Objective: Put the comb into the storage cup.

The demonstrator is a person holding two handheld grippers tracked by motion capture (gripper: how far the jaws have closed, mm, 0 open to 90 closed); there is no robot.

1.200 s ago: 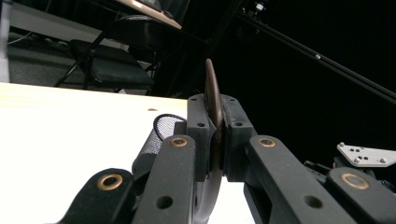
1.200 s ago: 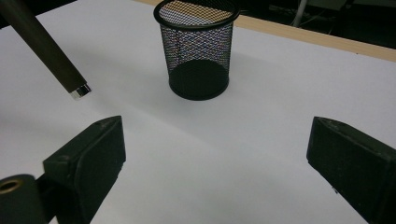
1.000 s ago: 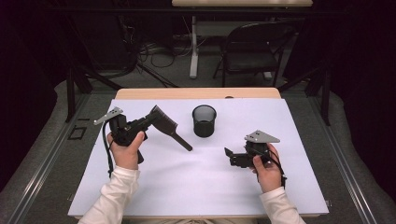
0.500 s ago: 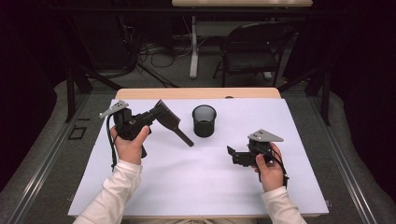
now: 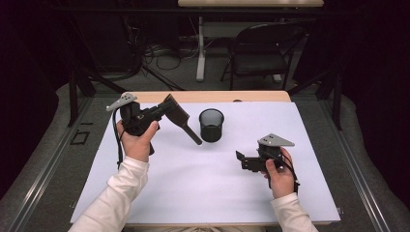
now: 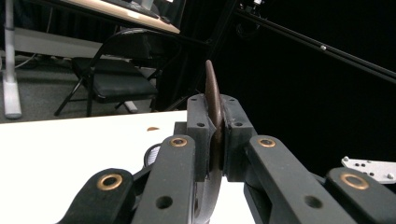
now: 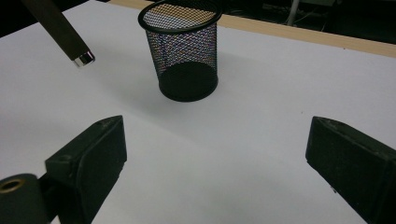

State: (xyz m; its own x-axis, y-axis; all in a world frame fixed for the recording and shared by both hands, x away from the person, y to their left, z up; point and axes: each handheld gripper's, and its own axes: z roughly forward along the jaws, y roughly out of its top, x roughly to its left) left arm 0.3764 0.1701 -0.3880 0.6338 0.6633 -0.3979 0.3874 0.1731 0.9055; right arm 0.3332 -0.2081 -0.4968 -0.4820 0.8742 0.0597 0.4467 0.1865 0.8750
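Low in the frame of the high view, two white sleeves point(image 5: 113, 205) come in from the bottom edge. At the lower right, the right gripper point(image 5: 240, 160) is held just above the white table point(image 5: 193, 188). Its jaws are wide apart with nothing between them.

Farther up, at the upper left, the left gripper point(image 5: 162, 110) holds a dark brush point(image 5: 180, 117). Its jaws are squeezed tight on the flat, wide end of the brush. The long handle slants down toward the middle of the frame, off the table.

Just past the handle tip stands a black mesh cup point(image 5: 212, 124), upright and empty. Behind the table sits a black folding chair point(image 5: 258, 50).

The brush looks headed for the cup. The cup is light, so the handle could bump its rim and knock it over. The brush could also twist in the jaws, since they grip just one end.
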